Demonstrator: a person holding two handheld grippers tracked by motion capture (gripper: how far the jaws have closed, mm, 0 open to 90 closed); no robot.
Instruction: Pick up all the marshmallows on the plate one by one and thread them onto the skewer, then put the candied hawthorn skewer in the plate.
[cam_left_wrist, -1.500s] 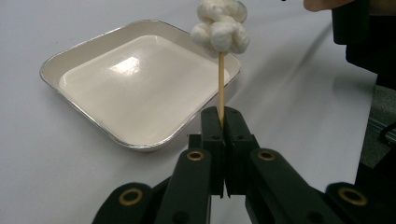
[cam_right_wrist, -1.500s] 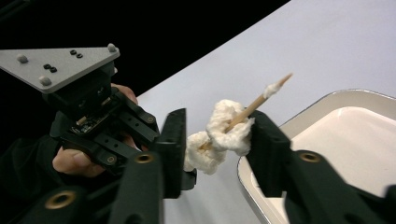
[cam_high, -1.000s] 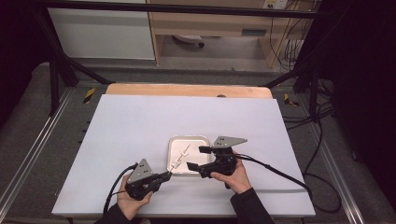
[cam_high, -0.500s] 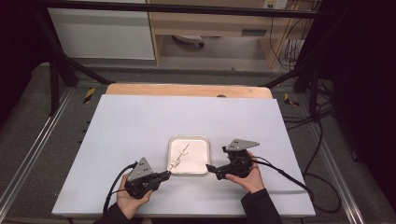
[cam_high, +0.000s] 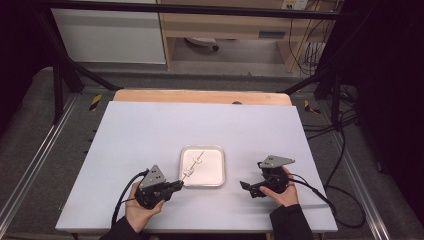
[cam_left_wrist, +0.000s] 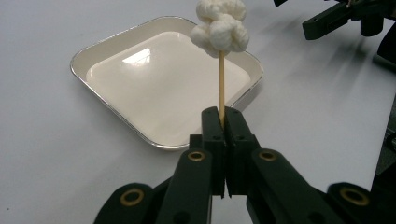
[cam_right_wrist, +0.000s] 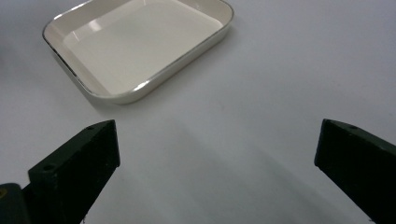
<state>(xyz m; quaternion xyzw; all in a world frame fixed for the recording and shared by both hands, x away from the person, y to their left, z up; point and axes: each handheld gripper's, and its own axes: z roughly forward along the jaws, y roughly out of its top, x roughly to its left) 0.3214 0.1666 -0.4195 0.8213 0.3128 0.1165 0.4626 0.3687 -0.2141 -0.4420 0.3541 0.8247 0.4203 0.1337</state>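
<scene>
The thin wooden skewer (cam_left_wrist: 221, 86) with white knotted lumps is clamped at its near end by the left gripper (cam_high: 176, 184), slanting over the cream rectangular tray (cam_high: 215, 180), while the right gripper (cam_high: 245, 185), jaws wide apart, is held just beside the tray's right edge.

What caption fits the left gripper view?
Left gripper clamps a wooden skewer of white dumplings above a cream tray.

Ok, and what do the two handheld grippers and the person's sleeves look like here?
Both the left gripper and the right gripper are black, two-jawed, each topped by a grey three-cornered plate, with a black cable trailing back. Brass-coloured rings mark the jaw pivots in the left gripper view. The sleeves look dark.
</scene>
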